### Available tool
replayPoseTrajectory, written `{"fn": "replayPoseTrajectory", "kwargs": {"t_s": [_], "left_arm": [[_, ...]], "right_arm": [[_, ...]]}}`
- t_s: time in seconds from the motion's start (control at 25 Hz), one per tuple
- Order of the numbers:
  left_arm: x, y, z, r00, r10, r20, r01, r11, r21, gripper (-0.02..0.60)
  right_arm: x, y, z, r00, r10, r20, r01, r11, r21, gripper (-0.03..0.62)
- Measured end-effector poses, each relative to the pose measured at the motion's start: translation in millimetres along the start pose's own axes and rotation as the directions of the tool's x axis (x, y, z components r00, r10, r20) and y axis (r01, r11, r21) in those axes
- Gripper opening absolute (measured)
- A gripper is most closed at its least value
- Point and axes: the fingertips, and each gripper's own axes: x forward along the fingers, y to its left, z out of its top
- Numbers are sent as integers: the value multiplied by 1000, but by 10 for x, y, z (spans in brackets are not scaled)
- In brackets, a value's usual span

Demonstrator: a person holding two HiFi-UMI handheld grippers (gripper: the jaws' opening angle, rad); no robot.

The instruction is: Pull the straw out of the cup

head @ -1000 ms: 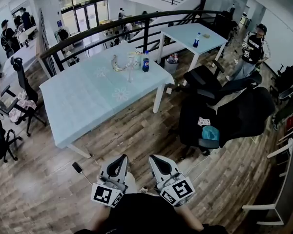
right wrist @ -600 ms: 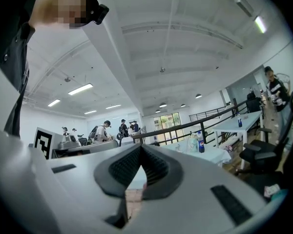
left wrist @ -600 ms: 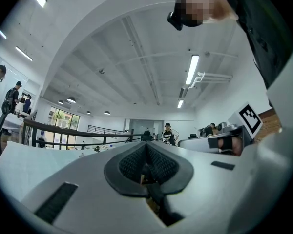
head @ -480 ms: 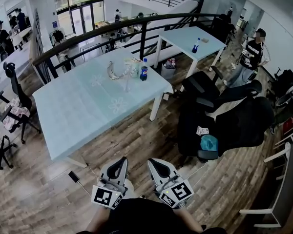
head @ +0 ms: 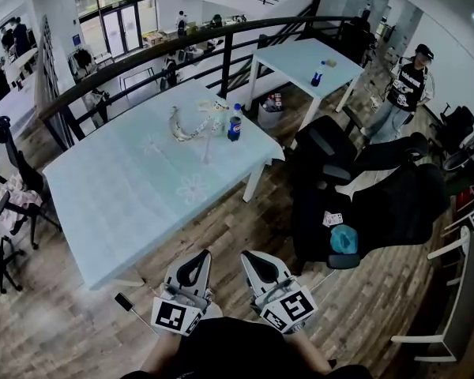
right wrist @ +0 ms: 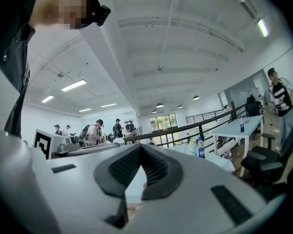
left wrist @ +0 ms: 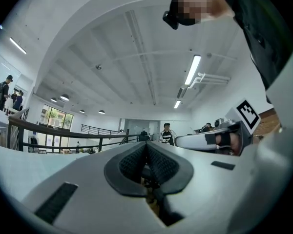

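- Head view: left gripper (head: 201, 254) and right gripper (head: 250, 256) are low in the picture, side by side. Both point toward the pale blue counter (head: 134, 196) and are well apart from it, over the wooden floor (head: 245, 219).
- Left gripper view: the jaws are pressed together at the tips, nothing btw. them.
- Right gripper view: same here, jaws together w/ nothing held. Only a bit of the counter shows through the small gap behind the tips.
- The cup (head: 218, 107) stands at the far end of the counter, nr the black railing (head: 142, 61). It looks clear and small.
- Just beside the cup is a bottle (head: 235, 122) w/ blue label and dark drink.
- The straw is too small to make out for sure at this range.
- A curved clear object (head: 183, 126) lies on the counter, left of the cup.
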Motion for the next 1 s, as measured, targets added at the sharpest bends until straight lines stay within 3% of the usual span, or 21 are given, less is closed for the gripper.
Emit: {"fn": "replayPoseTrajectory", "kwargs": {"t_s": [0.36,0.72,1.0], "left_arm": [[261,694,37,1000,-1,19,1,1000,5,12],[615,916,-65,1000,-1,3,1,1000,-16,12],[1148,1067,-64,999,52,-10,-52,999,-6,12]], "right_arm": [[692,-33,-28,1000,5,-8,-5,1000,-8,6],[1082,-302,-78,999,23,-29,-22,1000,12,6],[1381,-782,10,996,79,-46,-78,997,27,6]]}}
